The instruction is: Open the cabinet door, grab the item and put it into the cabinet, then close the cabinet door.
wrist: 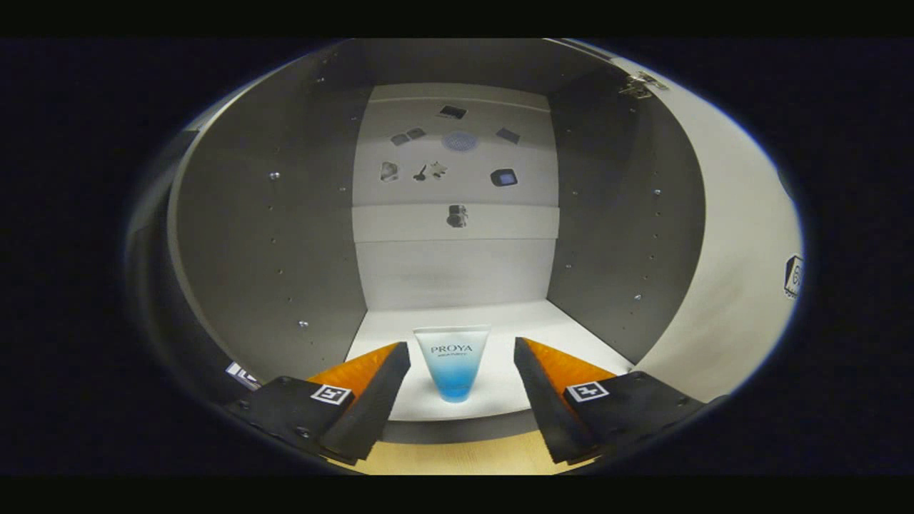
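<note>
The gripper point(462, 364) sits at the bottom of the frame. Its two jaws are black wedges with orange sides. Each black base has a small white square sticker and tiny screws.

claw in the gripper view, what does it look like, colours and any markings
The claw has two wedge-shaped fingers that taper to blunt tips. Their inner faces are dark grey to black, and their upper outer faces are orange. Each finger sits on a black block with small screw heads, and each block carries a white square tag printed with a black pattern. No cables show.
</note>
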Demonstrator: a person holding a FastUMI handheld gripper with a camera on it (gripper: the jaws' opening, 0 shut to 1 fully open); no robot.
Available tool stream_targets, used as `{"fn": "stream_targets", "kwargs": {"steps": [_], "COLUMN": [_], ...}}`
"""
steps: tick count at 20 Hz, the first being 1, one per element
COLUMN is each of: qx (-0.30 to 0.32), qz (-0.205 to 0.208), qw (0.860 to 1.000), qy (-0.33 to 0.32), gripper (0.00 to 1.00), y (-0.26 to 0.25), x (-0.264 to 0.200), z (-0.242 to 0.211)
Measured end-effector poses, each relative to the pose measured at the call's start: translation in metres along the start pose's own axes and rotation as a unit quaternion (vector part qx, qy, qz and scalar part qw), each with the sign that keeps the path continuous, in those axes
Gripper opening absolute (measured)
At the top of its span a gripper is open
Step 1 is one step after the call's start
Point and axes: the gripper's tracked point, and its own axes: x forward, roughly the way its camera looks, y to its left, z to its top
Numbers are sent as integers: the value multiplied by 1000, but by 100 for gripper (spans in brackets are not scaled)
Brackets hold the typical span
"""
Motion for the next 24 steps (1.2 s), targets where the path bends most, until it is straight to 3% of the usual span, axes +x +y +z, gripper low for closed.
{"fn": "stream_targets", "kwargs": {"steps": [2,8,15,24], "qx": [6,2,6,10], "qz": [1,7,-5,-77], "qw": [1000,998,997,992], "qy": [-19,-57,-75,-96], "gripper": [100,99,99,99], "y": [-2,-4,-20,-97], "x": [-23,-105,-197,-295], "z": [9,5,-30,-64]}}
